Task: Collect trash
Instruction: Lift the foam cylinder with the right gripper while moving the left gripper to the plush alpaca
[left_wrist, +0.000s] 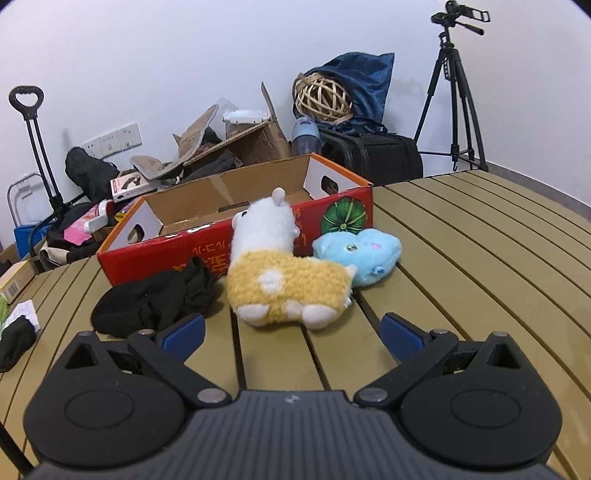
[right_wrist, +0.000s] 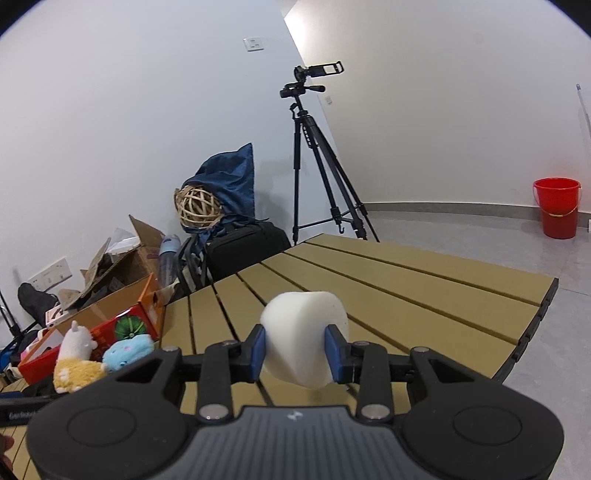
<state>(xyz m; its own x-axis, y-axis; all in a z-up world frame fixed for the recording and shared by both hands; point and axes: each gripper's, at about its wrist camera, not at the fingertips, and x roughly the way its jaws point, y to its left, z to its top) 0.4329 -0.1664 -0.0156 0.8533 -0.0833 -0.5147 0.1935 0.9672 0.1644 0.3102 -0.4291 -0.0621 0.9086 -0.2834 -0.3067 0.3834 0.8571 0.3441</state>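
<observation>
right claw (right_wrist: 295, 350) pinches white foam block (right_wrist: 304, 332), its length upright.

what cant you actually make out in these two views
- Floor of the red cardboard box, left wrist view: hidden by its near wall and the alpaca plush.
- Underside of the white foam piece, right wrist view: covered by the right gripper.
- Black cloth: too dark to identify.
- Box lettering: partly blocked, unreadable.
</observation>
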